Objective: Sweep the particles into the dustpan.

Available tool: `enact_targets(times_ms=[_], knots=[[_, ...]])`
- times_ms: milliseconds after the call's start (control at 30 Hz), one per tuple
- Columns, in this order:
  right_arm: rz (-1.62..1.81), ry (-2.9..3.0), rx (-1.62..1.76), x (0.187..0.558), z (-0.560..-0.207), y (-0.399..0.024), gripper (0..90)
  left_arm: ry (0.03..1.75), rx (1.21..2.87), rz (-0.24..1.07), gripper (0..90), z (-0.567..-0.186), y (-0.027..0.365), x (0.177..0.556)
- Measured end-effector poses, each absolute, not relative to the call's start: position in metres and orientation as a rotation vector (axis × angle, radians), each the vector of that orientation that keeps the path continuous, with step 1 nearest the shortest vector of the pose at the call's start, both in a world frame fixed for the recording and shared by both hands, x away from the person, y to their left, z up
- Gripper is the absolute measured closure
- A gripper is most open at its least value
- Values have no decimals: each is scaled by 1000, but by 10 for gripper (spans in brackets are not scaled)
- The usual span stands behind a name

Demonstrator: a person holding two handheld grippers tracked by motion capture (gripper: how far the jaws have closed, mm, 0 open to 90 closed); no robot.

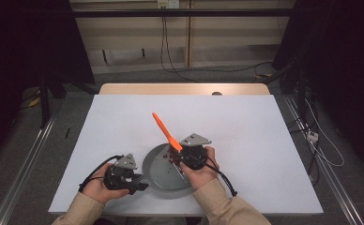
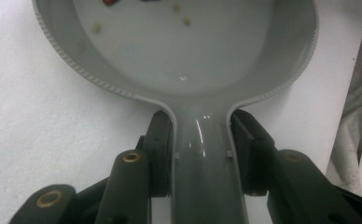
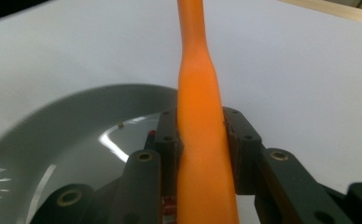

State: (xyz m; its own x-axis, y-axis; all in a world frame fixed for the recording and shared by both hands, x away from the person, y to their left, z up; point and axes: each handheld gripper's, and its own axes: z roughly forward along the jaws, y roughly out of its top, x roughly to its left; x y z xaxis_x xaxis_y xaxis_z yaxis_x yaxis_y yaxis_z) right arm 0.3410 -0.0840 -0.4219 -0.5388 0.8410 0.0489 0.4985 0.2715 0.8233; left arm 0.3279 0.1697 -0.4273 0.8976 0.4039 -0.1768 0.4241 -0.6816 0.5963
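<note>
Right gripper [image 3: 202,140]: its jaws are clamping the handle of an orange utensil [image 1: 166,132], nearly closed on the slim shaft, and the handle is rising from them and slanting toward the far-left corner of the white table [image 1: 264,140]. The utensil's working end is lying below the jaws and cannot be seen. Left gripper [image 2: 201,140]: its jaws are standing partly apart and pressing on both sides of the handle of a grey pan [image 2: 188,56], steadying it. The pan is sitting near the table's front edge, about midway along it, between the two hands. Small scraps of food [image 2: 186,19], some pale and some reddish, are lying scattered on the pan floor. Judged step: the contents are being stirred or scraped while the pan is being held still. The next move probably calls for sweeping the utensil across the pan floor with the left grip kept firm, so that the pan is not sliding.
</note>
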Motion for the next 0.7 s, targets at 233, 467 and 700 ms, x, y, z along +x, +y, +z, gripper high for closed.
enact_targets(times_ms=[233, 467, 700], knots=[[1264, 2180, 1140, 335, -412, -70, 708, 575, 2412, -34, 626, -428, 172, 329], [1304, 2132, 1136, 344, -396, -90, 708, 575, 2406, -33, 626, -428, 172, 329], [1213, 2103, 1149, 361, -403, -116, 708, 584, 2398, -38, 626, -428, 173, 330]])
